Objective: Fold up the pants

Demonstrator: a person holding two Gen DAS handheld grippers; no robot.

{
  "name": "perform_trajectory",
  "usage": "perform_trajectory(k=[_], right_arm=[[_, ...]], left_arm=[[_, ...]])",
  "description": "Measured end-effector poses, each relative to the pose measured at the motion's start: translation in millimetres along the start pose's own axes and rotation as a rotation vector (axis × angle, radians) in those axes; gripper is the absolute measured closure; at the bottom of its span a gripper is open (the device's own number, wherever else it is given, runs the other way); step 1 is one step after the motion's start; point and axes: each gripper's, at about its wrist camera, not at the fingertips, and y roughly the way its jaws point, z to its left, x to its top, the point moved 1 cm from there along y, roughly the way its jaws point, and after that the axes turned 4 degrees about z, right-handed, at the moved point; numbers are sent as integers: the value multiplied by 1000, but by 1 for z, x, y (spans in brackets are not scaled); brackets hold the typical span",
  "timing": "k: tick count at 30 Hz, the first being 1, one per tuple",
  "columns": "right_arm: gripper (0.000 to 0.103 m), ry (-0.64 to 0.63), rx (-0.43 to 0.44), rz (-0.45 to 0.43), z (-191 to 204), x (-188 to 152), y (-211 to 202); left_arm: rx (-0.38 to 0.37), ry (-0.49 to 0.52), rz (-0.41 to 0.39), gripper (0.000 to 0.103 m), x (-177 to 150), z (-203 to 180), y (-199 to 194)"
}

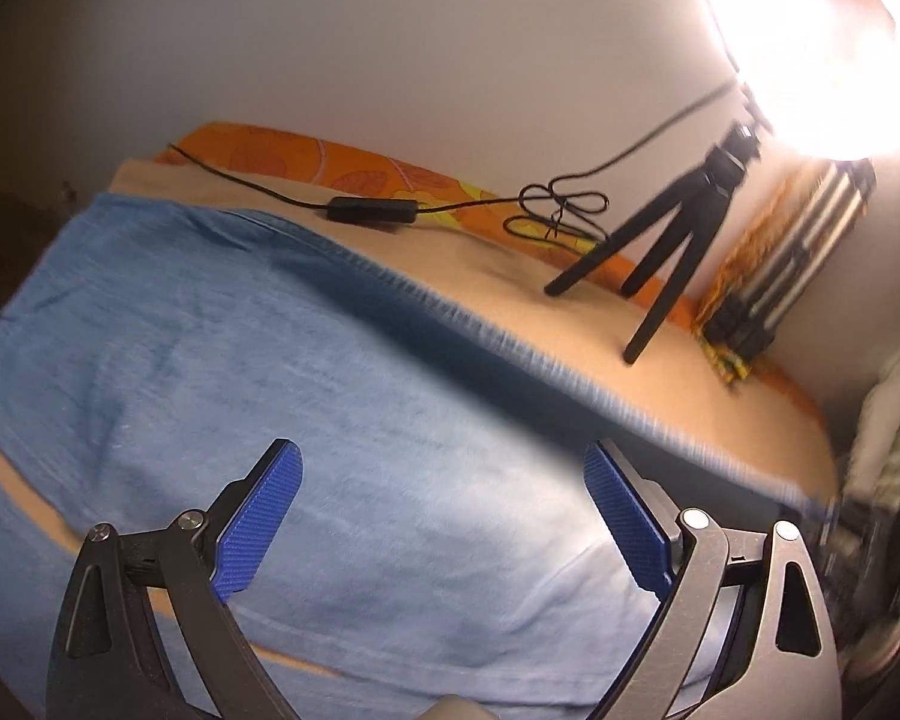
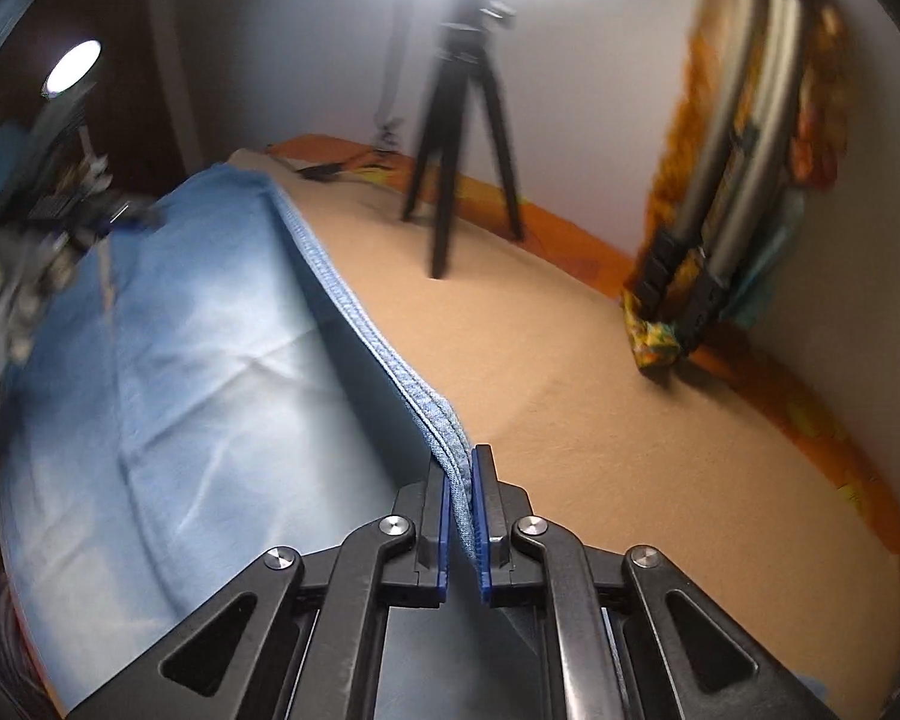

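While we look along the left gripper (image 1: 444, 510), we see its blue pads (image 1: 258, 525) spread wide with nothing between them, hanging over the pants (image 1: 222, 348), a light blue denim spread flat on a tan bed cover (image 1: 570, 312). Going left to right in this view, the denim fills the left and middle, its stitched hem (image 1: 450, 306) runs on a slant from upper left to lower right, and beyond it lies a black cable (image 1: 258, 189) with an inline switch box (image 1: 373, 210) and a knotted coil. Only this view shows that cable clearly. Further right stands a small black tripod (image 1: 660, 252) on the bed cover, with a glaring lamp (image 1: 822, 48) above it, then a folded silver tripod (image 1: 798, 252) leaning at the wall against orange patterned cloth (image 1: 744, 252).

From the right wrist we see what the left misses: the right gripper (image 2: 463, 516) pressed together on the thick hem (image 2: 354, 312) of the pants (image 2: 180, 348), pinching that edge and holding it raised off the bed cover (image 2: 630, 408). At far left the other gripper is a blurred shape. Then come the small black tripod (image 2: 462, 138) and the silver tripod (image 2: 744, 138) in its orange cloth at the right wall.

We find no brand, label or readable writing in either view
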Motion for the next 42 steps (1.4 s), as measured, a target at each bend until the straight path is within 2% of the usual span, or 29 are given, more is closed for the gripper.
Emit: perform_trajectory(k=[3,6,14,15,17,18,20,21,23,27,34,42], right_arm=[[99,-41,-14,-17,26,-7,-12],[99,-58,-16,-21,39,-12,-18],[99,-78,-28,-39,59,-21,-32],[99,-82,-29,-41,61,-23,-34],[99,-88,-32,-44,64,-24,-34],[99,-89,-30,-45,66,-25,-36],[99,-90,-29,-47,68,-28,-37],[99,-91,-30,-48,69,-28,-38],[99,-97,-38,-52,71,-29,-41],[99,-107,-60,-61,74,-31,-49],[100,-106,-73,-61,79,-32,-61],[101,-147,-68,-81,107,-48,-92]], left_arm=[[-37,-70,28,7,9,3,15],[-38,-123,58,7,14,7,29],[76,-164,73,9,27,18,49],[94,-176,74,13,29,21,52],[106,-212,83,32,29,29,55],[105,-230,84,35,29,32,56],[107,-256,76,62,28,41,59],[106,-265,71,68,28,45,59],[96,-286,46,91,28,55,57],[49,-298,-19,95,28,66,42],[11,-236,-93,97,26,57,6],[-21,-222,-185,97,-13,66,-57]])
